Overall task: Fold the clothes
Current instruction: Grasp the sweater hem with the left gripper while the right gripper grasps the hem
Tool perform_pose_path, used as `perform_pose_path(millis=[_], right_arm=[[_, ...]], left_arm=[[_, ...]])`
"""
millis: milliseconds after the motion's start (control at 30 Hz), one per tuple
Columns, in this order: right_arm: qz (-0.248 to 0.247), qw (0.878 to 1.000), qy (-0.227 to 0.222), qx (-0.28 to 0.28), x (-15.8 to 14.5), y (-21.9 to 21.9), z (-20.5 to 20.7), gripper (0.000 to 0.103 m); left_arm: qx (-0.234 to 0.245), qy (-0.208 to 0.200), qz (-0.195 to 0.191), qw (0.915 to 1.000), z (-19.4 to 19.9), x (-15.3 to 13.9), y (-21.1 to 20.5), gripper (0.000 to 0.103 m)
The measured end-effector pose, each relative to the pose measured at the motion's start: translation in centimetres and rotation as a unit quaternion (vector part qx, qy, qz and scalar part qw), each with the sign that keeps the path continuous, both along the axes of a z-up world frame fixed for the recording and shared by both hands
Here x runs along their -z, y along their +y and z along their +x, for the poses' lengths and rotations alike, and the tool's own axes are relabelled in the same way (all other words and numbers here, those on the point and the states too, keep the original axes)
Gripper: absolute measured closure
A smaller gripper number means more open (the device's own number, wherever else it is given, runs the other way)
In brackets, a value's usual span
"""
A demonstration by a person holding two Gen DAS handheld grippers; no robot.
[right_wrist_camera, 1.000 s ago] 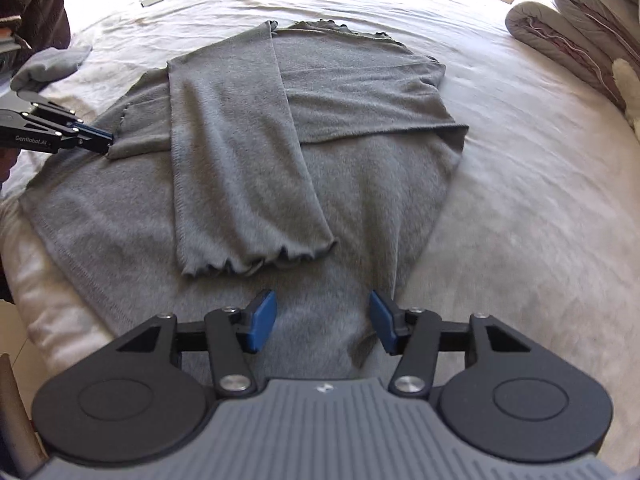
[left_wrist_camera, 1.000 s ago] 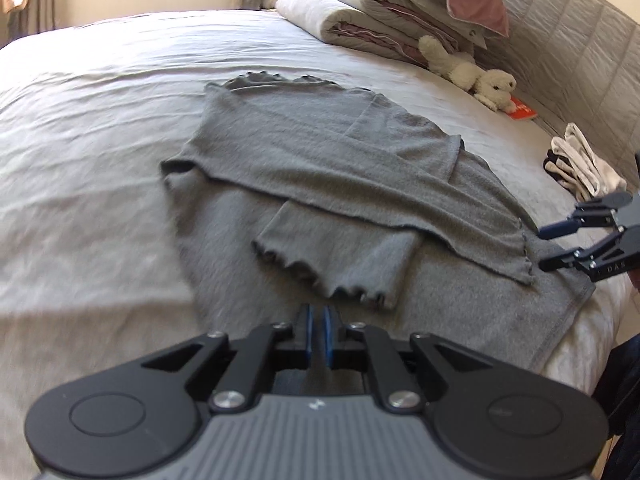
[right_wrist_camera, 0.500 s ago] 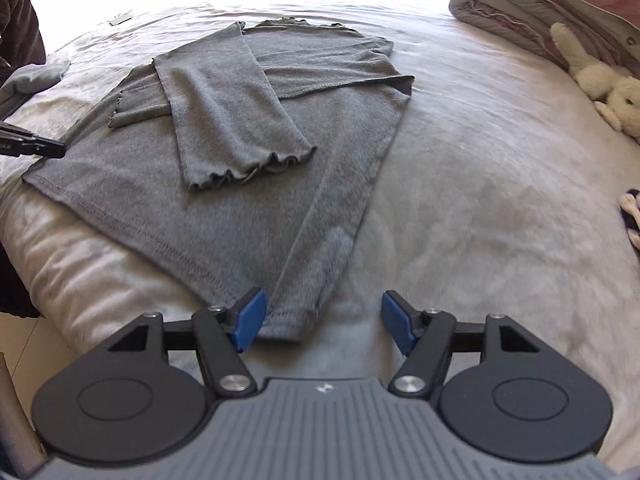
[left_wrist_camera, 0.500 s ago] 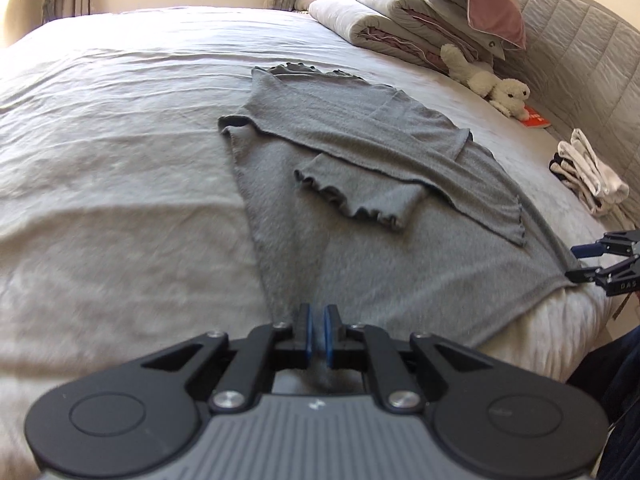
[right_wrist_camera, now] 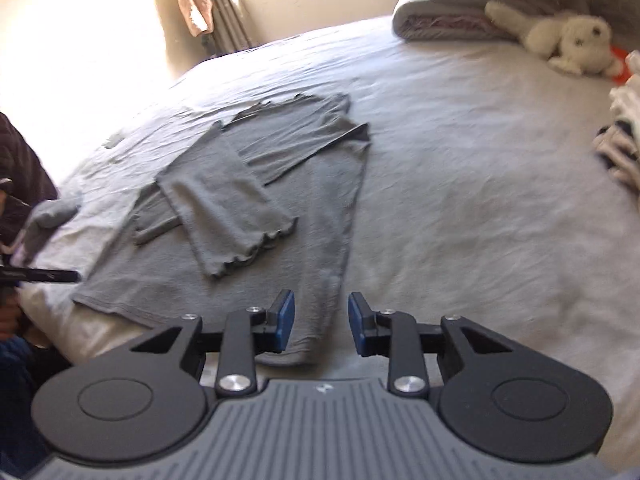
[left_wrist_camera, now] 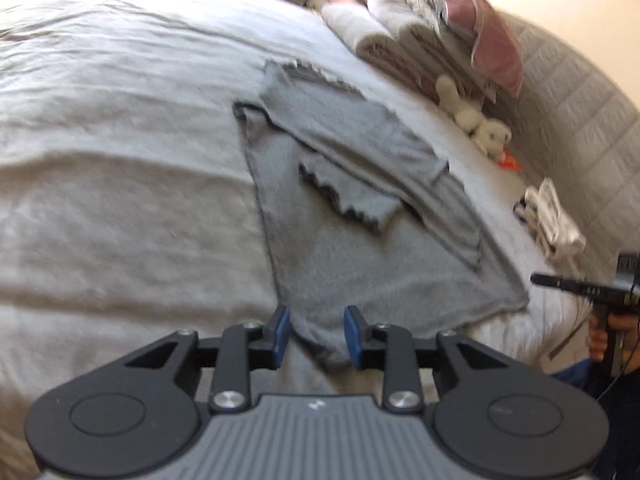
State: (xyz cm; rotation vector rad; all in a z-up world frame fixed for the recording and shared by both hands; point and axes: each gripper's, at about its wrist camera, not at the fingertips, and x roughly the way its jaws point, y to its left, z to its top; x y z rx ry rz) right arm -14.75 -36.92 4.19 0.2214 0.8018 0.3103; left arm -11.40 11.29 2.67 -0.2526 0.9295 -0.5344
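Bed (left_wrist_camera: 120, 184): covered by a pale grey, wrinkled sheet; it carries everything else in view.
Headboard (left_wrist_camera: 580, 128): grey and quilted, along the far right side in the left wrist view.
Folded bedding (right_wrist_camera: 452, 8): a stack of duvets and a pink pillow piled at the head of the bed.
Grey top (left_wrist_camera: 360, 240): lies flat on the bed near its edge, both long sleeves folded across the body; the upper sleeve's frilled cuff rests on the middle of the front.
Pile of light clothes (left_wrist_camera: 556, 224): sits near the headboard, apart from the grey top.
Plush toy (right_wrist_camera: 568, 40): white, lying beside the folded bedding.
Left gripper (left_wrist_camera: 316, 336): at one bottom corner of the grey top; jaws have just been opening and stand released, the hem corner lying between the blue pads without being pinched.
Right gripper (right_wrist_camera: 322, 328): at the other bottom corner; jaws have just been closing, still parted, hem cloth under and between them, not yet clamped.
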Motion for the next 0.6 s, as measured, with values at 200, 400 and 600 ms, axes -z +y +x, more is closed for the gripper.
perform_pose_path(millis=[200,400,600], right_arm=[[-0.024,0.998,0.042,-0.029,1.1,1.8,0.9,0.072],[-0.038,0.998,0.041,-0.027,1.6,2.1,1.1,0.093],[0.012,1.0,-0.023,-0.005,-0.5,0.2,-0.1,0.095]], left_arm=[[0.011,-0.008,0.018,0.9997,-0.1,0.5,-1.3,0.071],[0.006,-0.014,0.023,0.9996,0.0,0.4,-1.5,0.099],[-0.005,-0.049,-0.018,0.9986,-0.7,-1.9,-0.1,0.099]])
